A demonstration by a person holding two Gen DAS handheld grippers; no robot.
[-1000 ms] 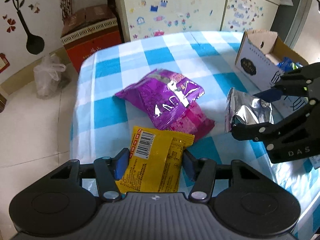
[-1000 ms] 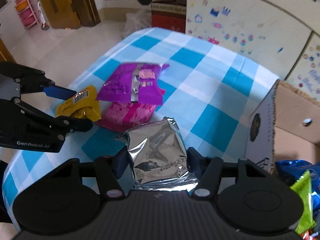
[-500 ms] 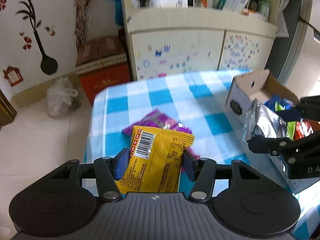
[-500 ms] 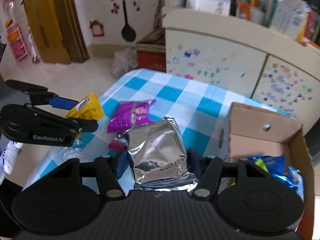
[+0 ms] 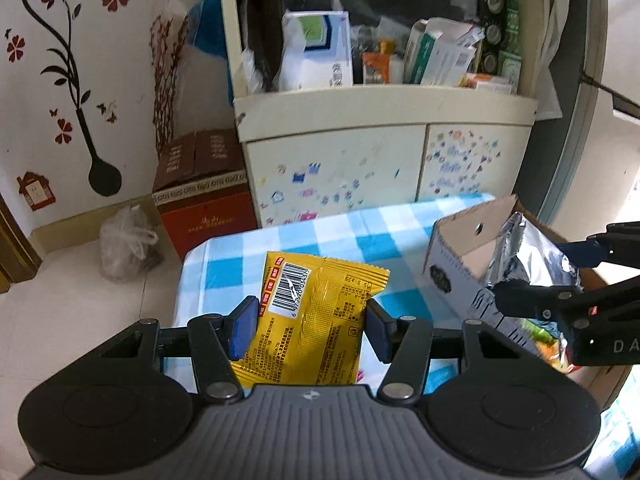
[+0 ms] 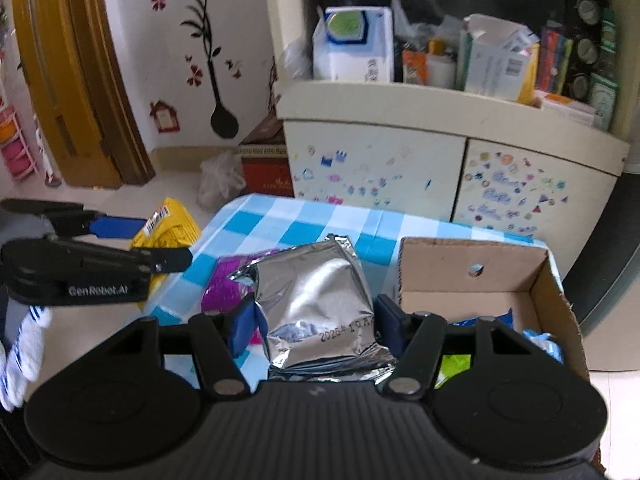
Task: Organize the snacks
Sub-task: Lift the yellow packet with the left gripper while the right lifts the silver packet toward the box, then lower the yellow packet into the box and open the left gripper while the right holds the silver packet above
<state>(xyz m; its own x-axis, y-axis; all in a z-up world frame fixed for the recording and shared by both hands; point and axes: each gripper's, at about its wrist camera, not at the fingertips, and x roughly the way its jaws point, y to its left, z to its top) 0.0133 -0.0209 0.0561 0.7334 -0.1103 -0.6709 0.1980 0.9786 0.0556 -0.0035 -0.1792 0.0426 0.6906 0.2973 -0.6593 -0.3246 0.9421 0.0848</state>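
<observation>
Each camera sits just behind its own hand-held gripper, looking forward and slantwise down along the two fingers, so the black body fills the bottom of both views. The left hand-held gripper has a yellow packet right in front of its lens; beyond it lie the checked bench and a cream cupboard. The right hand-held gripper has a silver packet equally close. Both views share the bench, the cupboard, the wall stickers and the cardboard box. Each also catches the other: the right one at the left view's right edge, the left one at the right view's left edge.
</observation>
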